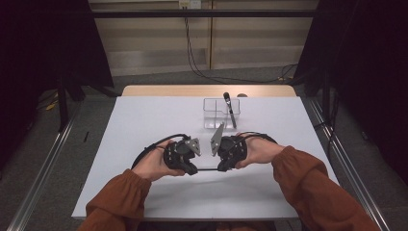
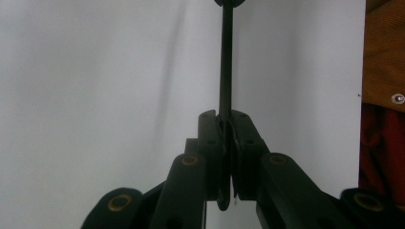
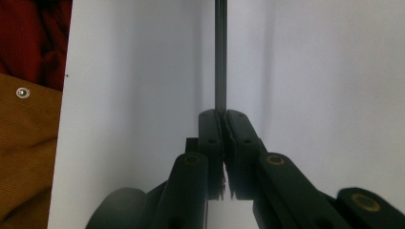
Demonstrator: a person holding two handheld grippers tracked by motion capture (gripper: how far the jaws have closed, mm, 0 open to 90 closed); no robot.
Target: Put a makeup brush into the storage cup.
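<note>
A thin black rod lies level between my two grippers, just above the white table near its front. My left gripper is shut on one end of it and my right gripper on the other, the two facing each other. In the left gripper view the rod runs straight up from the closed jaws of the left gripper to a wider dark end at the top edge. The right gripper view shows the right gripper clamped on the same rod.
A clear plastic container stands at the back middle of the table with a black long-handled tool leaning in it. A wooden strip borders the far edge. Orange sleeves come in from the bottom.
</note>
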